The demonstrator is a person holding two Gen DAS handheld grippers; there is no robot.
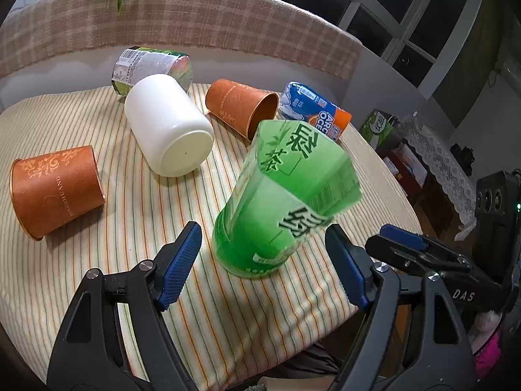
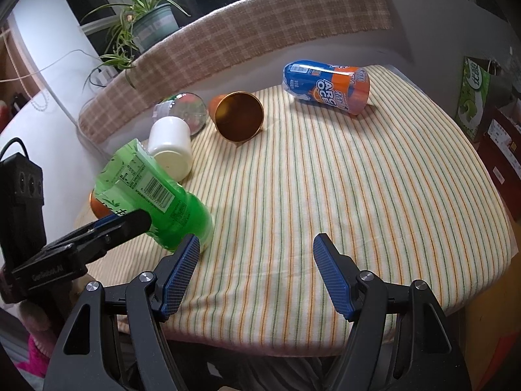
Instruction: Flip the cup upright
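Observation:
A green translucent cup [image 1: 283, 195] with Chinese characters stands tilted on the striped tablecloth, base down, open top leaning away. It also shows in the right wrist view [image 2: 153, 192]. My left gripper [image 1: 263, 264] is open, its blue pads [image 1: 179, 264] on either side of the cup's base without touching. My right gripper [image 2: 255, 273] is open and empty, to the right of the green cup. The left gripper's finger [image 2: 107, 228] shows in front of the cup there.
Lying on their sides: two orange cups [image 1: 55, 189] [image 1: 242, 107], a white jar [image 1: 169, 123], a clear labelled cup [image 1: 151, 68], a blue-orange cup [image 2: 327, 86]. The table edge [image 1: 293, 339] is near. A checked backrest [image 1: 182, 16] lies behind. A plant [image 2: 146, 22] stands at back left.

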